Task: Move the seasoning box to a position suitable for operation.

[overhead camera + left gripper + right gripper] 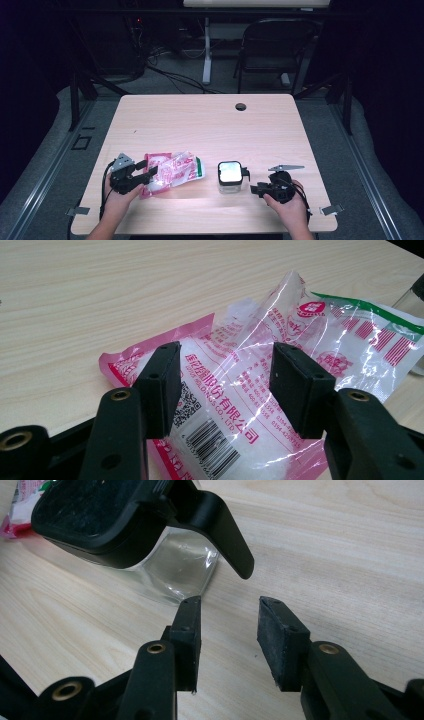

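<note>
Left tongs (pixel 222 385): released, over the bag (pixel 260 390), maybe touching it.
Right tongs (pixel 230 640): released, near the jar (pixel 175 575).
Tabletop (pixel 200 120): lower middle holds both.

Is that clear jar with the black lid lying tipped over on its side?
No, the jar stands upright on the table, its lid facing up.

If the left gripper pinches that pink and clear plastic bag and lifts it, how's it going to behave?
The bag is thin crinkled film, so it will probably flop and sag rather than hold shape. White granules sit at its near end, so that end likely hangs heavy. The glossy film may slip between the left gripper pads.
</note>
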Tool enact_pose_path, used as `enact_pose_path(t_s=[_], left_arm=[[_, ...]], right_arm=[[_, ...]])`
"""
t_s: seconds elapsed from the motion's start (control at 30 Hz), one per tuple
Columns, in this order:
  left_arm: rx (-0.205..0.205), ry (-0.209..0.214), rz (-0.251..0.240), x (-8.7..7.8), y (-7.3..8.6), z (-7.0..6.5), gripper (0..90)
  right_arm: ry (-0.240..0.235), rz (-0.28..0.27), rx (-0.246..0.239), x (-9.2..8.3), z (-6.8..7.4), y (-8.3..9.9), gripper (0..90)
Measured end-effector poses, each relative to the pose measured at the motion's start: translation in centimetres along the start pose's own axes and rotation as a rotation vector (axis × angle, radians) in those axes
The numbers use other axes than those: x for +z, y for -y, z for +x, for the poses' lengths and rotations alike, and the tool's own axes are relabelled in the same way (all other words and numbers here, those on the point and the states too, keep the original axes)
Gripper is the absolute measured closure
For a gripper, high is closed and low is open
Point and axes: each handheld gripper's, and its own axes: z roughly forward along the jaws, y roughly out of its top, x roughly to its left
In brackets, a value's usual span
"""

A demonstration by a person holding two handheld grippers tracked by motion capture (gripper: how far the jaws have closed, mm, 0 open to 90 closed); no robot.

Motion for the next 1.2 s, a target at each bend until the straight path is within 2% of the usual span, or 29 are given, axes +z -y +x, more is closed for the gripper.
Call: enact_pose_path(t_s=[0.3,0.33,0.43,0.53,0.7,0.9,0.97,1.1,1.13,1.2], left_arm=[[-0.005,-0.003,-0.001,0.0,0.0,0.0,46.6],[0.002,-0.002,0.014,0.0,0.0,0.0,46.6],[0.001,-0.001,0.004,0.0,0.0,0.0,46.6],[-0.004,-0.002,0.002,-0.1,0.0,0.0,46.6],[-0.001,0.0,0.003,-0.1,0.1,-0.1,46.9],[0.007,0.01,0.013,-0.1,0.1,-0.5,47.6],[0.014,0.009,0.015,-0.3,0.1,-0.7,47.6],[0.029,0.009,0.03,-0.6,0.2,-0.9,47.6],[0.031,0.006,0.02,-0.7,0.3,-1.0,47.6],[0.033,0.004,0.029,-0.8,0.4,-1.1,47.6]], right_arm=[[0.008,-0.022,-0.027,-0.2,0.5,-0.1,63.8],[0.015,-0.025,-0.03,-0.3,0.5,-0.1,63.9],[0.025,-0.033,-0.033,-0.3,0.6,-0.2,63.9],[0.028,-0.067,-0.04,-0.4,0.7,-0.4,64.3],[0.049,-0.056,-0.066,0.1,0.9,-0.7,63.5],[0.064,-0.034,-0.065,1.1,1.0,-1.1,63.5],[0.073,-0.028,-0.083,1.7,1.1,-1.5,63.7],[0.079,-0.022,-0.084,2.2,1.4,-1.8,66.0],[0.101,-0.012,-0.089,2.4,1.6,-2.1,68.3],[0.116,-0.008,-0.095,2.6,1.7,-2.3,69.6]])
